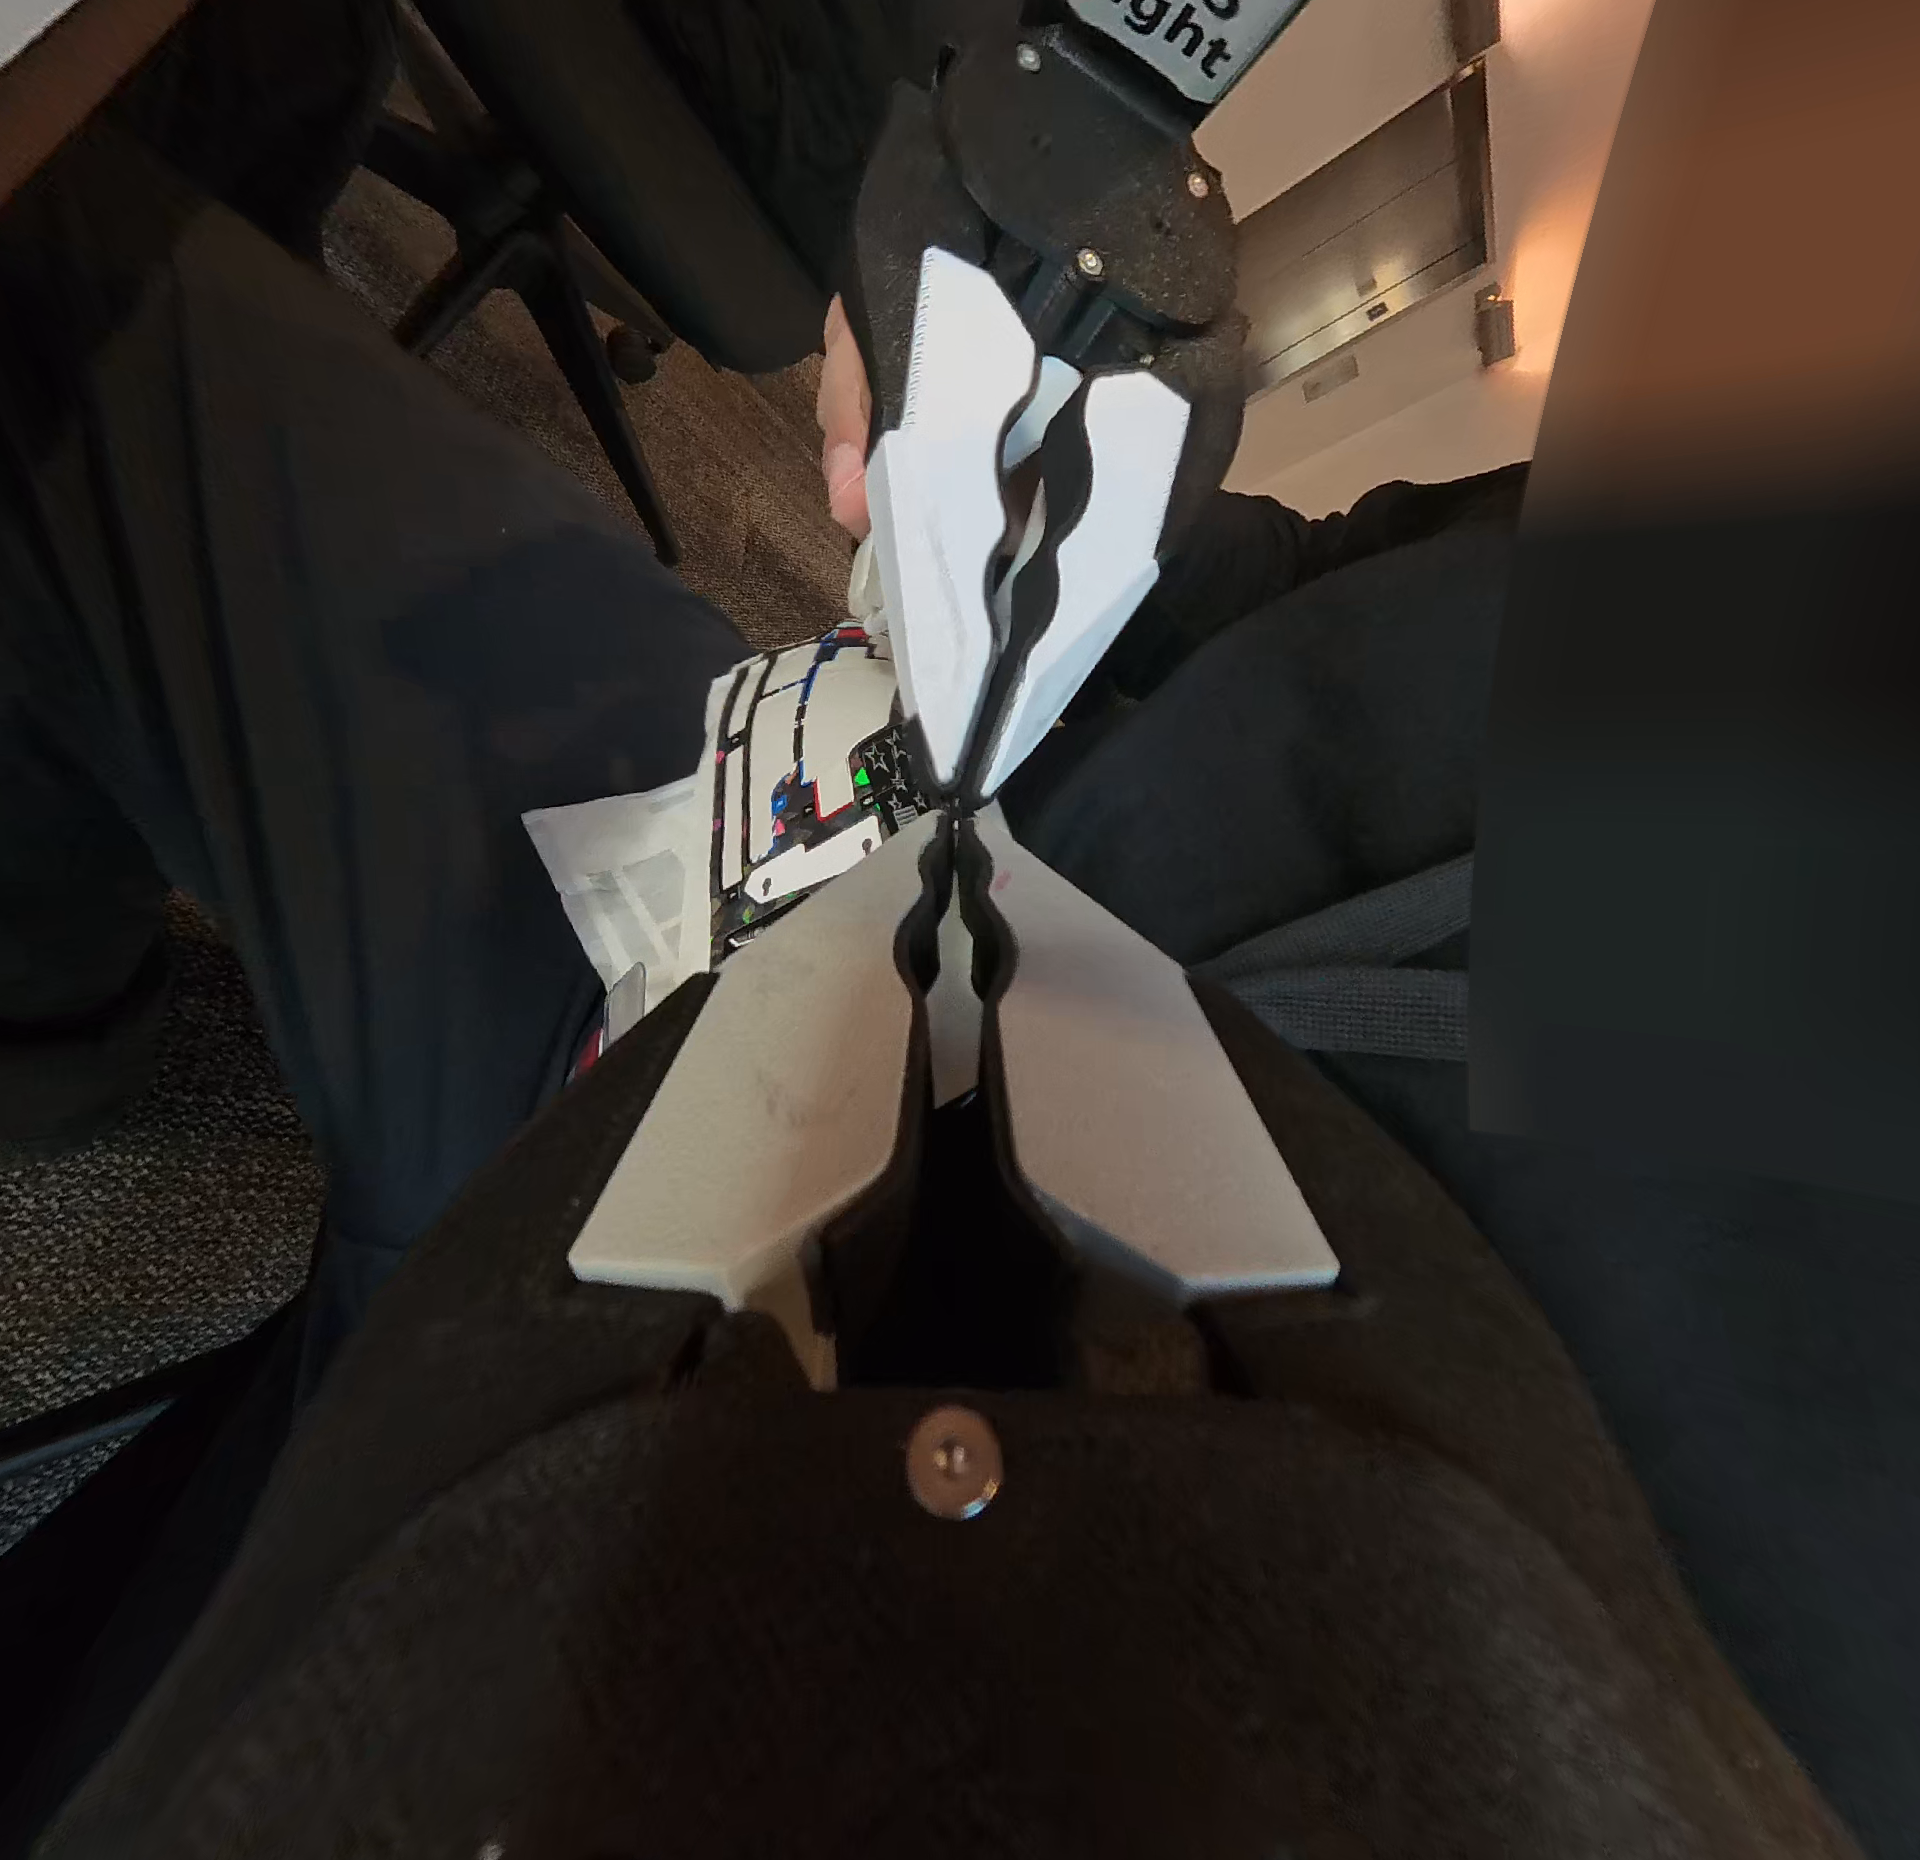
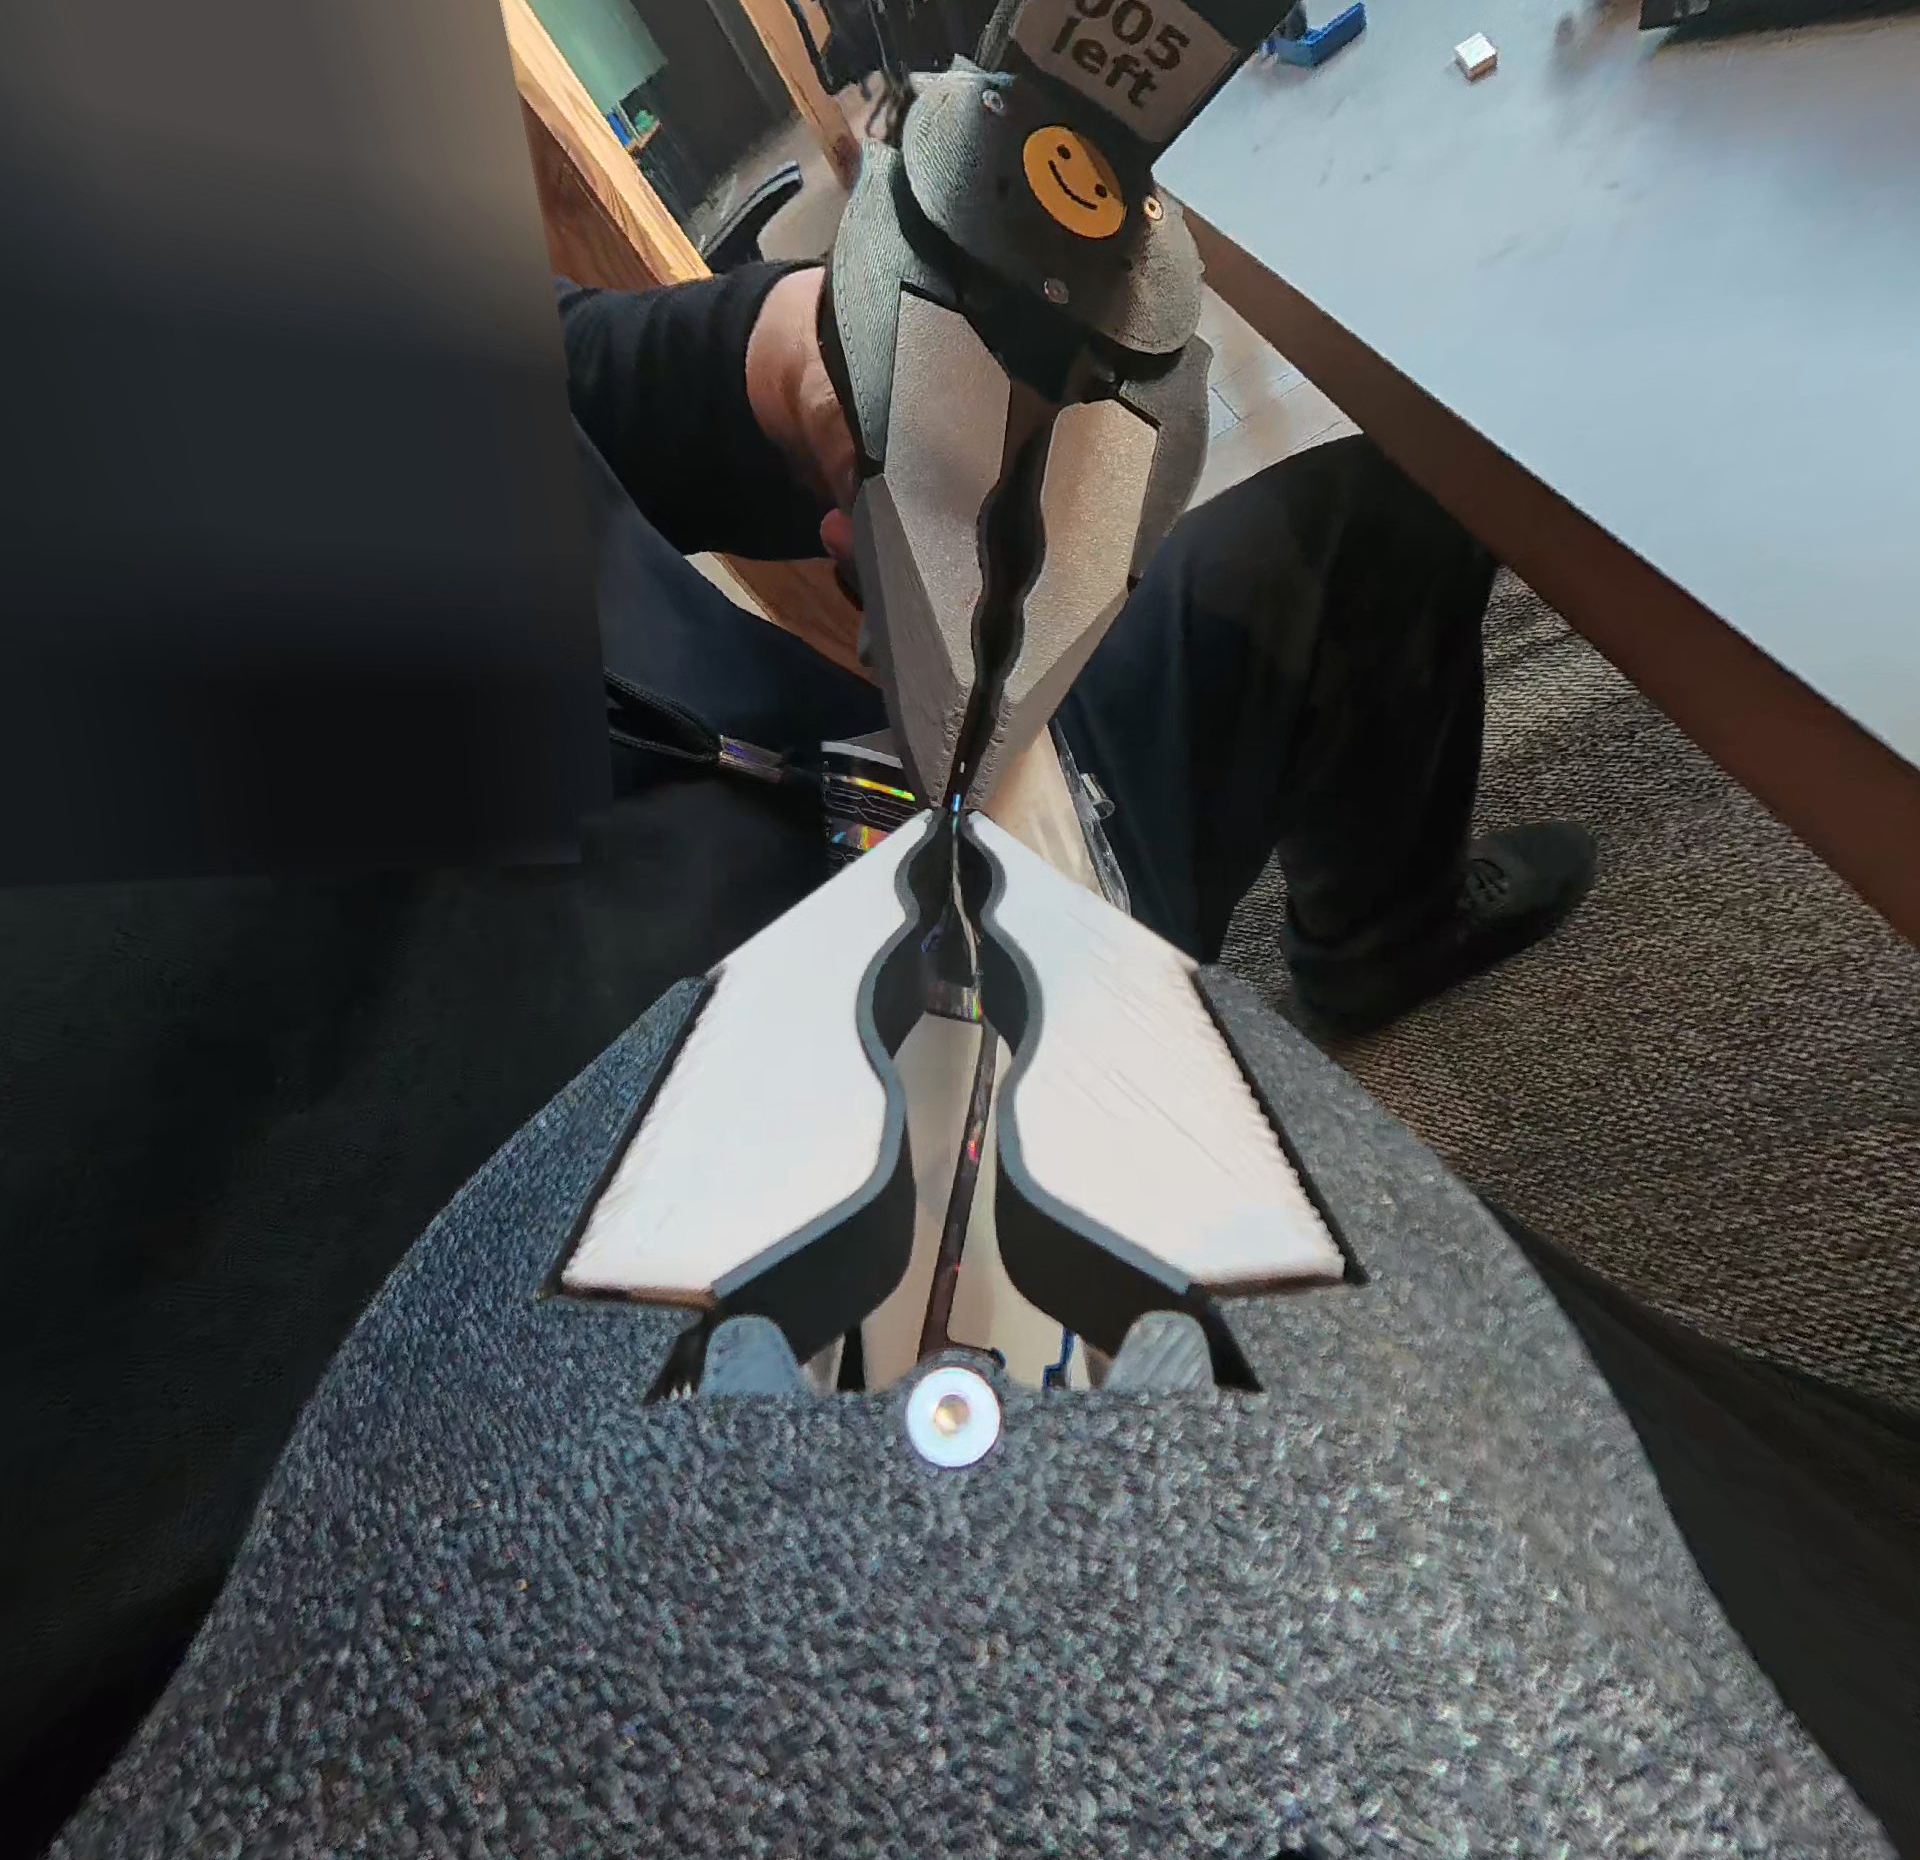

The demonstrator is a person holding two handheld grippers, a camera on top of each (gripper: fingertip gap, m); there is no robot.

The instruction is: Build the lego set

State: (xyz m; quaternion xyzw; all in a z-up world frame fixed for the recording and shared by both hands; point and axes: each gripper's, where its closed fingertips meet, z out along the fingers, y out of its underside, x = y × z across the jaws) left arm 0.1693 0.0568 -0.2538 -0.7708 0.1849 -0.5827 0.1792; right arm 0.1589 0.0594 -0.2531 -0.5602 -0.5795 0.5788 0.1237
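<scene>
A: Where do the two tools stand?

B: Tip to tip over the person's lap. The left gripper has its jaws pressed together, and so does the right gripper, which comes down from above in the left wrist view.

A: Are they pinching anything?

B: Both are clamped on the same sticker sheet, a white sheet with black outlines, coloured marks and a shiny holographic patch. In the right wrist view its thin edge runs between the right gripper's fingers and on up to the left gripper's tips.

A: And around it?

B: A white paper bag lies under the sheet on dark trousers. A hand shows behind the right gripper. A grey table is to the right over brown carpet.
</scene>
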